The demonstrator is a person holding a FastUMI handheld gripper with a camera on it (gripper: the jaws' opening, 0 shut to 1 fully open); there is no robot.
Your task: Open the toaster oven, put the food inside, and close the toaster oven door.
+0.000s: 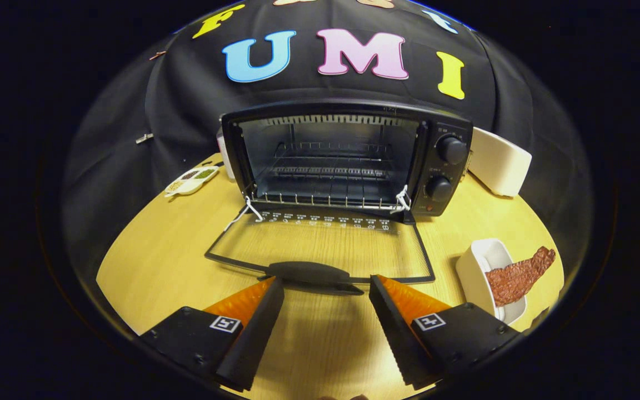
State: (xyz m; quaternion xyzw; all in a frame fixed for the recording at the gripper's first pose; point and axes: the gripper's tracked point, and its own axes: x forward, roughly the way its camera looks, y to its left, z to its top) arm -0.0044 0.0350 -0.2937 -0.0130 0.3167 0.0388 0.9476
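A black toaster oven (348, 158) stands on the wooden table (164, 244) beyond my fingers, its glass door (320, 244) folded down flat toward me. The door's black handle (309, 273) lies just ahead of my fingertips. Inside, a wire rack (325, 189) is bare. A brown piece of food (520, 275) rests across a white dish (489, 278) to the right of the door, beside my right finger. My gripper (326, 289) is open, its fingers spread wide with nothing between them, just short of the handle.
Two knobs (446, 166) sit on the oven's right panel. A white box-like object (499, 161) stands right of the oven. A small white tray (191, 180) with compartments of spices lies left of it. Black cloth walls the booth behind.
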